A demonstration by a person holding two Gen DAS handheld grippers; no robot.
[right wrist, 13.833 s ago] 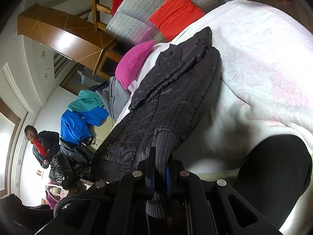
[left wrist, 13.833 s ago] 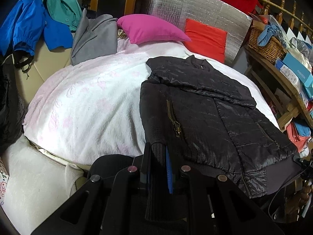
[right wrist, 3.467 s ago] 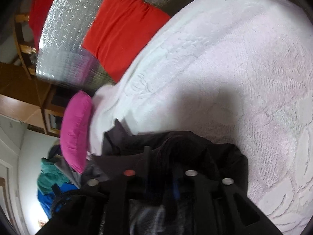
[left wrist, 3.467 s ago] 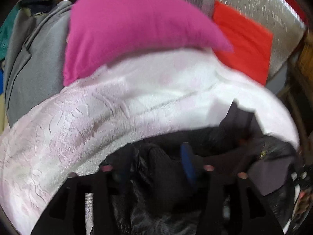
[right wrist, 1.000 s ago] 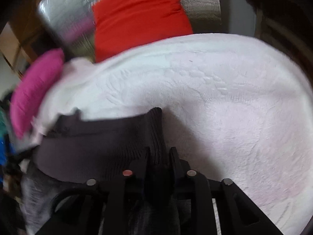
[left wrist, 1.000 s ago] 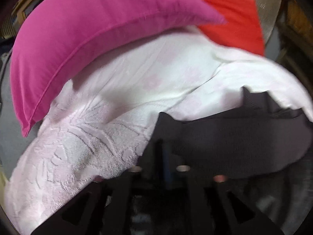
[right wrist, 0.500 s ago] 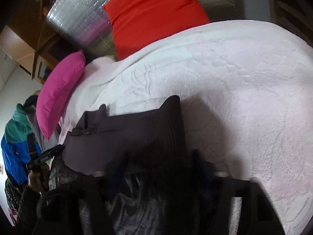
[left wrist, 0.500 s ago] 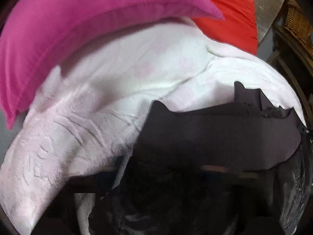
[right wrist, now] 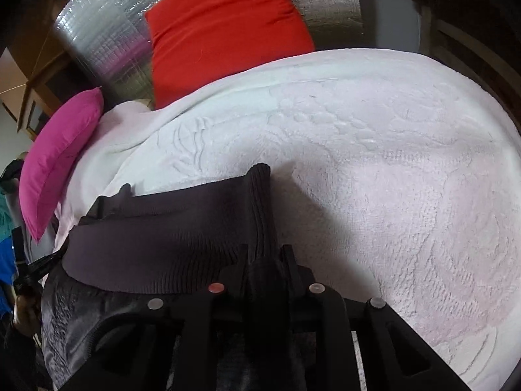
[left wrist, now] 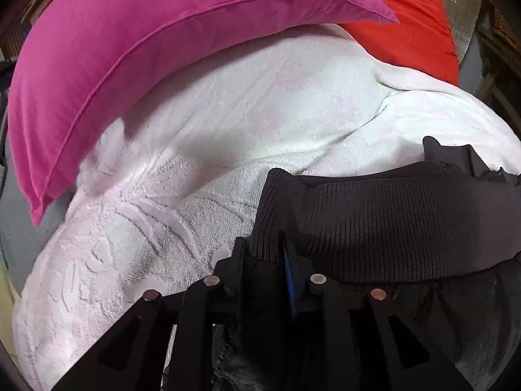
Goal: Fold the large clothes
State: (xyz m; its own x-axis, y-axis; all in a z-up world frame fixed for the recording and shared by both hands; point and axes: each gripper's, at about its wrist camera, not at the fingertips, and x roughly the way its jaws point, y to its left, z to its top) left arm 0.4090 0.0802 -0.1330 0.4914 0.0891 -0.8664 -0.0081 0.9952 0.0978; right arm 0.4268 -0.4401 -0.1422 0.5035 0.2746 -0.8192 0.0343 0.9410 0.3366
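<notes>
A black quilted jacket (left wrist: 390, 228) with a ribbed hem lies folded over on the white-pink blanket (left wrist: 228, 137). My left gripper (left wrist: 263, 254) is shut on the left corner of the ribbed hem. My right gripper (right wrist: 265, 257) is shut on the hem's right corner, and the jacket (right wrist: 162, 234) spreads out to its left. The hem band lies stretched between the two grippers, low over the blanket (right wrist: 390, 163). The jacket's collar tip (left wrist: 433, 150) pokes out beyond the hem.
A magenta pillow (left wrist: 146, 39) and a red cushion (left wrist: 407, 26) lie at the head of the bed against a silver quilted panel (right wrist: 97, 32). Both also show in the right wrist view: the pillow (right wrist: 58, 156) and the cushion (right wrist: 228, 29).
Both grippers have carried the jacket's hem from the foot of the bed up toward the pillows, folding the jacket over itself. In the last half second both settled lower and steadied.
</notes>
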